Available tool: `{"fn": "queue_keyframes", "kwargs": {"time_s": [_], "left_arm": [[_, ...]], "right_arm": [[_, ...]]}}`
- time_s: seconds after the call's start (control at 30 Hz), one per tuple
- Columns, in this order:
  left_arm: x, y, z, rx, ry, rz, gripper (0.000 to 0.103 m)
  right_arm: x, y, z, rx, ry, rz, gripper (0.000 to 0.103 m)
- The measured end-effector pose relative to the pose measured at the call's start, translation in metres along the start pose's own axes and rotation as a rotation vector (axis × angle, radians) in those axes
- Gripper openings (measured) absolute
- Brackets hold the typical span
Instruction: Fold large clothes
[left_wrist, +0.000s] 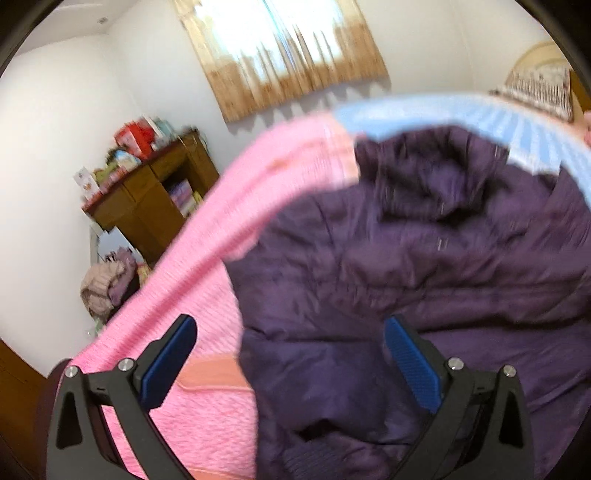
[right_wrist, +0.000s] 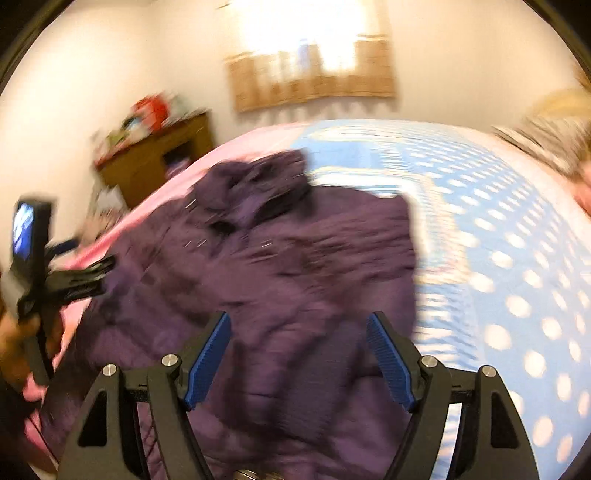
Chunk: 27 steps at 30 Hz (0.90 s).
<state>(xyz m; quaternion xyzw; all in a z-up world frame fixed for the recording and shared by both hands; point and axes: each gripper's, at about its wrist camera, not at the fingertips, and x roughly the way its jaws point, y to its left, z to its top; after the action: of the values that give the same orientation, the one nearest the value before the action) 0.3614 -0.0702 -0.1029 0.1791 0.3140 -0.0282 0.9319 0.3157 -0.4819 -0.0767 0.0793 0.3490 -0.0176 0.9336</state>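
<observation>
The big purple coat (right_wrist: 280, 266) lies rumpled on the bed (right_wrist: 498, 240); the left gripper (left_wrist: 290, 363) and right gripper (right_wrist: 299, 360) hang wide and empty; folding looks barely begun; next, grab an edge.

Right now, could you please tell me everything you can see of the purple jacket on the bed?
The purple jacket is dark, puffy and quilted-looking, with a rumpled hood or collar at its far end. It lies spread and creased on the bed, across the pink and the blue dotted covers. Neither the left gripper nor the right gripper grips it; both stand open above it.
</observation>
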Motion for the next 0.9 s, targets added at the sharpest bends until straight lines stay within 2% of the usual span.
{"fn": "queue_keyframes", "kwargs": {"time_s": [0.03, 0.1, 0.13, 0.2, 0.23, 0.27, 0.33, 0.4, 0.47, 0.5, 0.57, 0.7, 0.73, 0.77, 0.8, 0.83, 0.9], "left_arm": [[-0.005, 0.0, 0.004, -0.007, -0.021, 0.005, 0.103], [-0.006, -0.009, 0.012, -0.004, -0.022, -0.021, 0.103], [-0.003, -0.016, 0.015, 0.005, -0.012, -0.034, 0.103], [0.005, -0.036, 0.017, 0.033, 0.008, -0.058, 0.103], [0.009, -0.047, 0.016, 0.05, 0.02, -0.063, 0.103], [0.013, -0.059, 0.013, 0.072, 0.04, -0.075, 0.103], [0.018, -0.086, 0.005, 0.146, 0.078, -0.096, 0.103], [0.021, -0.107, -0.004, 0.258, 0.061, -0.013, 0.103], [0.023, -0.115, -0.006, 0.28, 0.061, 0.004, 0.103], [0.029, -0.114, -0.005, 0.256, 0.079, 0.001, 0.103], [0.035, -0.112, -0.002, 0.228, 0.109, -0.014, 0.103], [0.023, -0.095, 0.0, 0.206, 0.076, -0.072, 0.103], [0.015, -0.084, 0.002, 0.177, 0.055, -0.088, 0.103], [0.01, -0.078, 0.003, 0.152, 0.038, -0.091, 0.103], [0.002, -0.063, 0.008, 0.104, 0.005, -0.096, 0.103], [-0.001, -0.052, 0.012, 0.069, -0.016, -0.1, 0.103], [-0.006, -0.028, 0.023, -0.007, -0.056, -0.089, 0.103]], "right_arm": [[0.001, -0.009, 0.0, 0.021, 0.013, 0.001, 0.076], [0.014, -0.016, -0.004, 0.034, 0.085, 0.03, 0.063], [0.021, -0.017, -0.007, 0.051, 0.118, 0.071, 0.052], [0.031, -0.018, -0.015, 0.089, 0.169, 0.166, 0.039], [0.033, -0.016, -0.019, 0.082, 0.176, 0.174, 0.021], [0.033, -0.016, -0.021, 0.07, 0.171, 0.16, 0.007], [0.031, -0.02, -0.025, 0.081, 0.183, 0.155, 0.007], [0.03, -0.026, -0.031, 0.079, 0.203, 0.14, 0.006], [0.036, -0.03, -0.038, 0.054, 0.24, 0.088, 0.004], [0.04, -0.032, -0.041, 0.04, 0.26, 0.053, 0.004], [0.037, -0.033, -0.04, 0.045, 0.255, 0.046, 0.004], [-0.001, -0.016, -0.016, -0.019, 0.119, -0.095, 0.008], [-0.008, -0.01, -0.008, -0.044, 0.089, -0.13, 0.018], [-0.015, -0.002, 0.001, -0.067, 0.054, -0.141, 0.037], [-0.02, 0.005, 0.006, -0.078, 0.029, -0.124, 0.049], [-0.024, 0.011, 0.013, -0.081, 0.005, -0.097, 0.067], [-0.022, 0.029, 0.025, -0.092, -0.037, -0.019, 0.067]]}}
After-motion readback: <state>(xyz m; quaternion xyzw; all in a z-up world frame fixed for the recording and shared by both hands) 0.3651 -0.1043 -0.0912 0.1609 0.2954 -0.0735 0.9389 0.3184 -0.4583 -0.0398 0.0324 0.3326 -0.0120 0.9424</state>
